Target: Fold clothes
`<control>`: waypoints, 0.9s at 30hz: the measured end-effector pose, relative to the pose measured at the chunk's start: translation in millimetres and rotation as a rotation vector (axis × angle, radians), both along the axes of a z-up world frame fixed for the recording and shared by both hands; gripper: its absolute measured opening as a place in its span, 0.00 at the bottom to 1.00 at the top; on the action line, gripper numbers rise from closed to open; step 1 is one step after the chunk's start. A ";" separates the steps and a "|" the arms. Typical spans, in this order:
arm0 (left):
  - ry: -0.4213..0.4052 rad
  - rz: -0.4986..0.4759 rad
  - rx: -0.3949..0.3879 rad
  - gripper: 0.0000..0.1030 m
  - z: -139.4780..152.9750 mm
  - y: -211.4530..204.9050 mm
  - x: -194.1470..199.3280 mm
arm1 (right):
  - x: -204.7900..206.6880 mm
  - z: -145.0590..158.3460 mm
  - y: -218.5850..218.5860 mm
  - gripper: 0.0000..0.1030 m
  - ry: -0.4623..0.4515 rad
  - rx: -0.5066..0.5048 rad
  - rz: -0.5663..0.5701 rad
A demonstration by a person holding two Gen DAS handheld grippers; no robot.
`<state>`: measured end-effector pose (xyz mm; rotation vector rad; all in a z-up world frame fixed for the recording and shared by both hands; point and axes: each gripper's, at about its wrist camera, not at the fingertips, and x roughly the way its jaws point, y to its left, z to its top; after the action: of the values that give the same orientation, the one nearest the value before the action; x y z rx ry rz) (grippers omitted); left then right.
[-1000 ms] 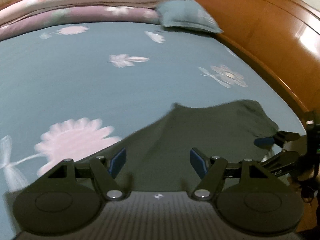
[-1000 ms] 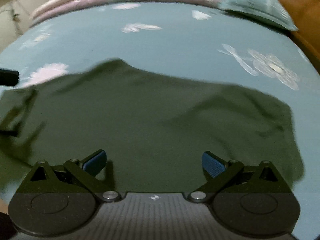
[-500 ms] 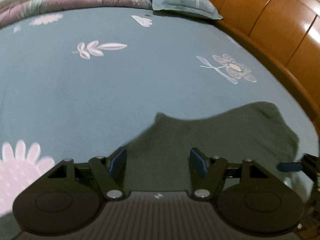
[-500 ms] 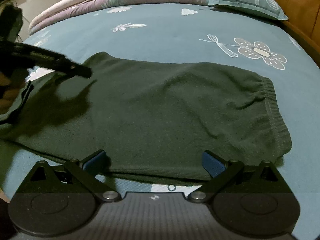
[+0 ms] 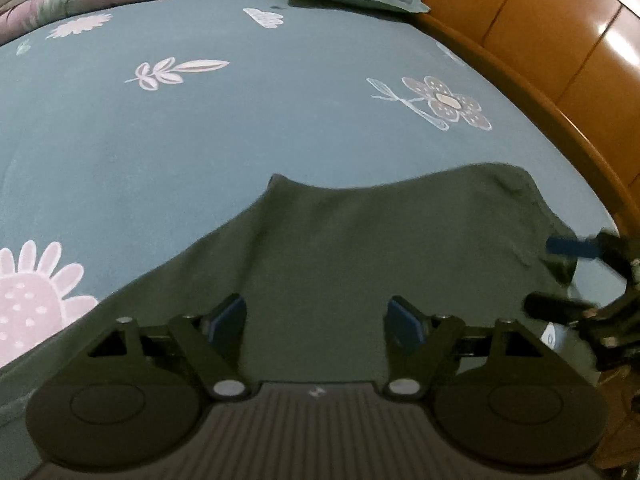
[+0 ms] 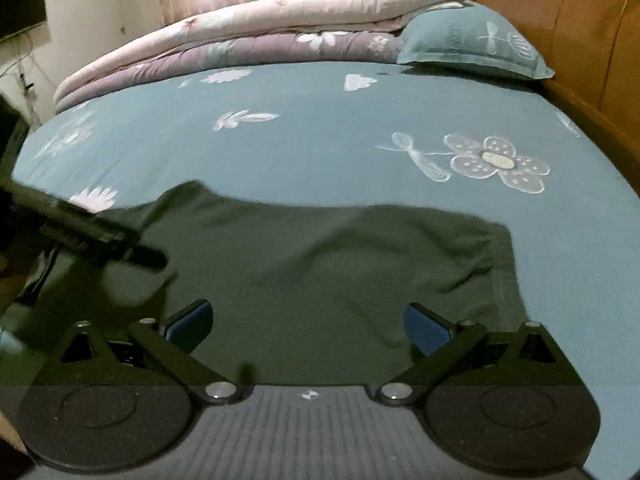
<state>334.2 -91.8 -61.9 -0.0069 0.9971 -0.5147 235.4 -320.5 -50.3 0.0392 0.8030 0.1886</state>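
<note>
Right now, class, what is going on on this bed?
A person with a two-finger gripper in each hand is working on a dark green knitted garment spread flat on the teal flowered bedsheet. The left gripper and the right gripper both hover over its near edge with jaws open, gripping nothing; the left's jaws have just been opening. No fold shows yet.

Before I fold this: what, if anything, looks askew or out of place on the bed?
Nothing looks damaged or spilled. The dark green garment lies mostly flat on the teal bedsheet, but its far left corner peaks upward, and the elastic waistband end on the right is puckered. Neither is smoothed yet.
</note>
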 end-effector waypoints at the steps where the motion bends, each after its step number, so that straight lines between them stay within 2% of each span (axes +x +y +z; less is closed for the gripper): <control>1: 0.004 0.007 0.001 0.76 2.1 -0.1 1.0 | 5.5 -10.1 -4.9 1.00 0.050 -0.003 -0.025; 5: -0.025 -0.012 0.020 0.76 17.1 -1.1 -10.1 | -6.0 -21.0 -16.4 1.00 0.084 -0.069 -0.030; 7: -0.034 -0.037 0.025 0.76 22.1 -0.3 -19.1 | -9.9 -15.2 -17.8 1.00 0.084 -0.089 -0.047; 12: -0.018 -0.048 0.071 0.76 15.0 -1.8 -37.1 | -4.5 -3.7 -2.4 1.00 0.035 -0.081 -0.003; 17: -0.001 -0.100 0.115 0.77 8.0 -4.6 -56.5 | 0.7 -24.7 14.7 1.00 0.110 -0.150 0.058; 22: -0.002 -0.119 0.130 0.80 3.7 -2.9 -65.0 | -7.3 -17.3 0.8 1.00 0.157 -0.134 0.054; 24: 0.004 -0.112 0.119 0.80 3.3 -2.0 -63.5 | -3.0 -7.0 -0.5 1.00 0.122 -0.134 0.039; 27: -0.001 -0.104 0.117 0.81 3.2 -2.9 -64.2 | 13.7 6.1 5.3 1.00 0.032 -0.084 0.088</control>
<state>270.0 -94.7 -58.7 0.1503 1.0289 -0.5511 249.1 -315.2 -44.3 -0.0726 0.8445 0.2381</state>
